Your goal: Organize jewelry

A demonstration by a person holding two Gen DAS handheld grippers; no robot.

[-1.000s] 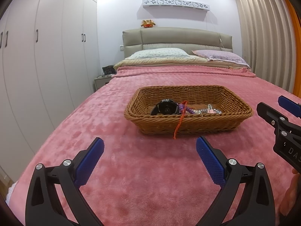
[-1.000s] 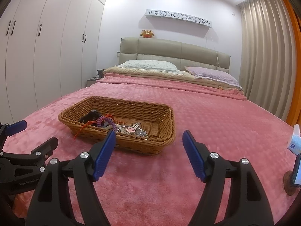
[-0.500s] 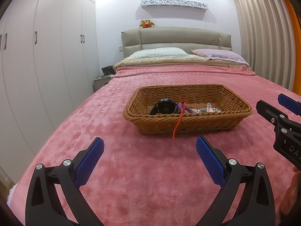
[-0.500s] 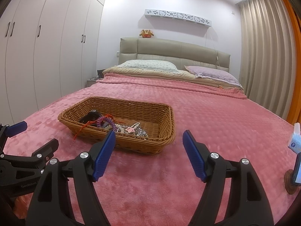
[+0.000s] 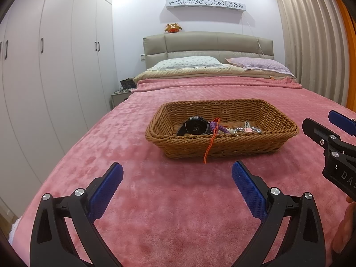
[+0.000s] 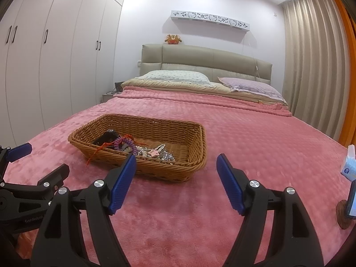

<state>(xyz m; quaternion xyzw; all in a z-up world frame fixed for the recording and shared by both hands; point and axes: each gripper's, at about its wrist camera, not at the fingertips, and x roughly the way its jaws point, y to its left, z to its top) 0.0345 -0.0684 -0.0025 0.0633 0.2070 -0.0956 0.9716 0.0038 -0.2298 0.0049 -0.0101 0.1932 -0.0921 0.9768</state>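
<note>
Centre of the left wrist frame: rectangular brown woven wicker basket (image 5: 222, 129) sitting on the pink plush bed blanket (image 5: 169, 200); in the right wrist frame it shows left of centre (image 6: 142, 153). Jewelry is all inside the basket, piled along its near side: black round-faced watch (image 5: 194, 127) at the left end, purple spiral coil bracelet (image 6: 125, 144) next to it, then a cluster of small silver and pink clips (image 6: 156, 152) toward the middle. Orange-red braided cord (image 5: 210, 143) runs from the pile over the near rim and hangs down the outer wall, tip touching or nearly touching the blanket. Left gripper (image 5: 177, 182), black frame with blue ribbed pads, lower part of its own frame: jaws wide apart, nothing between them, short of the basket and above the blanket. Right gripper (image 6: 176, 175), same build: jaws spread wide, holding nothing, basket's right corner showing past its left pad. Each gripper also shows at the edge of the other's view. Upper half of both frames: 2 pillows (image 5: 187, 62), beige padded headboard (image 5: 208, 44), small orange plush toy (image 5: 173, 27) on top of it. White wardrobe doors (image 5: 55, 66) fill the left side, beige curtain (image 6: 311, 66) on the right.
</note>
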